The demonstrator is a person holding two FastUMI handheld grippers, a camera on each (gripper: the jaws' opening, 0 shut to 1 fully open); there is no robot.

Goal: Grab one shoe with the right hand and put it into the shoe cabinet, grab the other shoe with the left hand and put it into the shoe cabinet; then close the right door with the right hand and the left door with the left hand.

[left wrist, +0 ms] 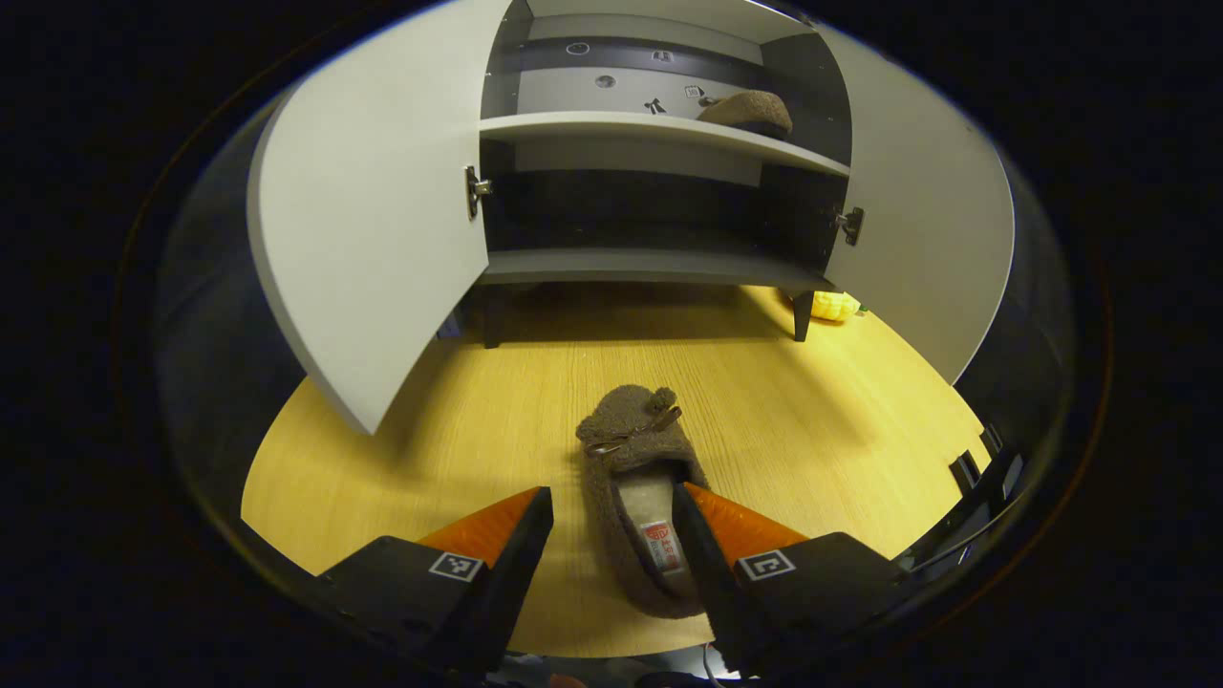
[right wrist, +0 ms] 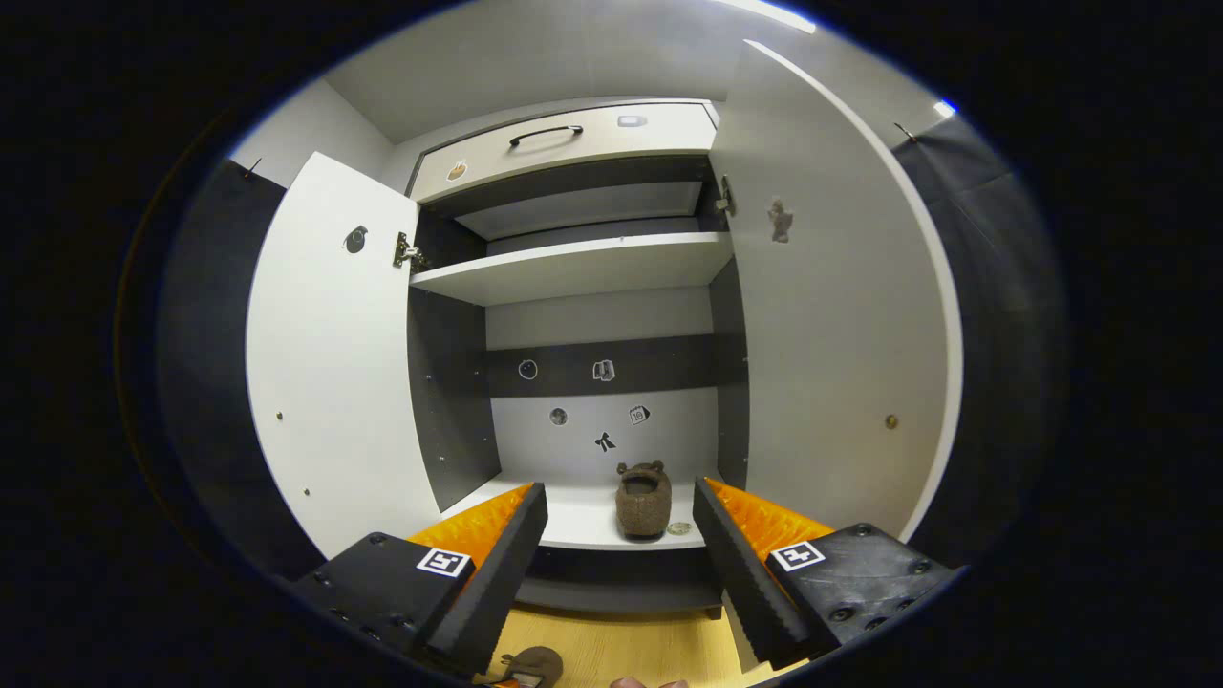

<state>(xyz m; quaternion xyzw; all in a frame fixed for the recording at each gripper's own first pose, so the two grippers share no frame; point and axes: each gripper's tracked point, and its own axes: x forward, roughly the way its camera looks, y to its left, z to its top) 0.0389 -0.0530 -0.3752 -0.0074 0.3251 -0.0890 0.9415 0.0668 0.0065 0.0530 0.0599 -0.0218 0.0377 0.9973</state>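
Left claw: my left gripper (left wrist: 611, 535) is spread wide, one finger inside the floor shoe (left wrist: 638, 497), not clamped.
Right claw: my right gripper (right wrist: 619, 545) gapes wide, holding nothing.
Shelved shoe (right wrist: 643, 500): on the shoe cabinet (right wrist: 573, 268) shelf.
Doors: both open.

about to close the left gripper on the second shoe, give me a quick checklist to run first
1. Left gripper open: ok, fingers spread.
2. Shoe on the floor lined up: cannot tell; its heel lies toward the right-hand finger, which overlaps the heel opening.
3. First shoe already on a cabinet shelf: ok.
4. Room beside it for the second shoe: ok, bare shelf to its left.
5. Left door and right door open: ok, both swung wide.
6. Right gripper empty: ok, open, facing the cabinet.
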